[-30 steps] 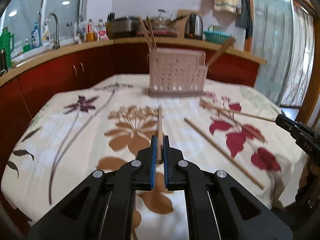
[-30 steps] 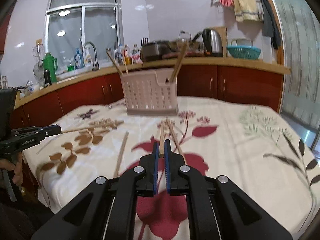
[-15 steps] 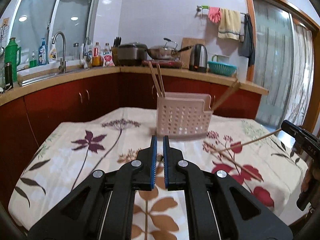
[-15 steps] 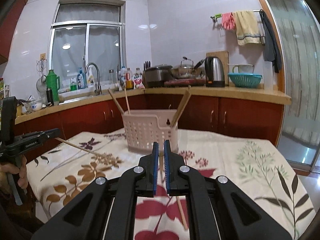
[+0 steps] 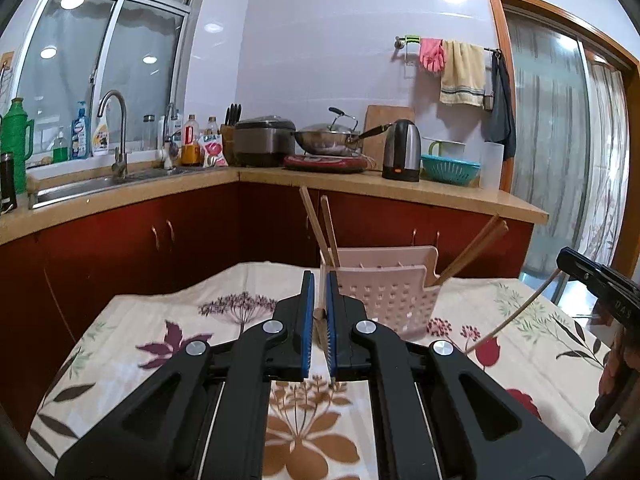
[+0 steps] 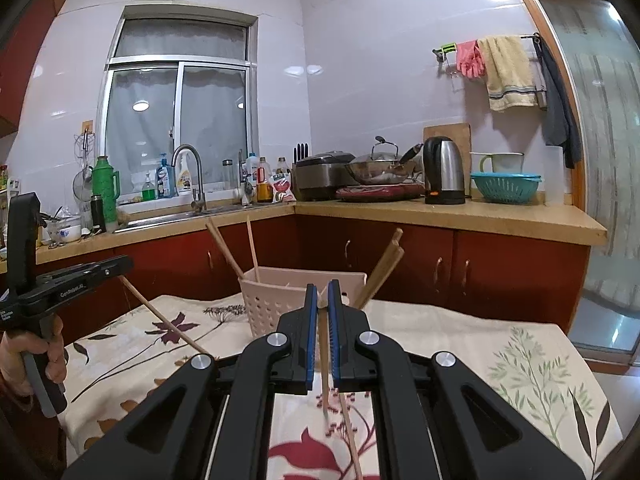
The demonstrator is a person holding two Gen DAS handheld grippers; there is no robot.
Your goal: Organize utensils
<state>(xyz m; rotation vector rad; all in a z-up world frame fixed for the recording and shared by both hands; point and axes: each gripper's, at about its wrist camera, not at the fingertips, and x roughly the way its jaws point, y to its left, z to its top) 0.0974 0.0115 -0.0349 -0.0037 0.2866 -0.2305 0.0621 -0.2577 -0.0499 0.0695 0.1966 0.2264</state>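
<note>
A pink perforated utensil basket (image 5: 384, 296) stands at the far side of the table and holds several wooden chopsticks (image 5: 326, 226); it also shows in the right wrist view (image 6: 276, 300). My left gripper (image 5: 319, 312) is shut on a wooden chopstick (image 5: 320, 322), which hangs down between the pads above the table. In the right wrist view that chopstick (image 6: 166, 324) slants down from the left gripper (image 6: 120, 266). My right gripper (image 6: 323, 312) is shut on another chopstick (image 6: 324, 368), seen in the left wrist view (image 5: 516, 312) slanting down from the right gripper (image 5: 564, 258).
One more chopstick (image 6: 350, 436) lies on the floral tablecloth (image 6: 460, 360) below my right gripper. Red cabinets and a wooden counter (image 5: 400, 188) with kettle, wok, rice cooker and sink run behind the table.
Both grippers have lifted their chopsticks off the tablecloth and risen; the views now look level at the basket, which is nearer.
</note>
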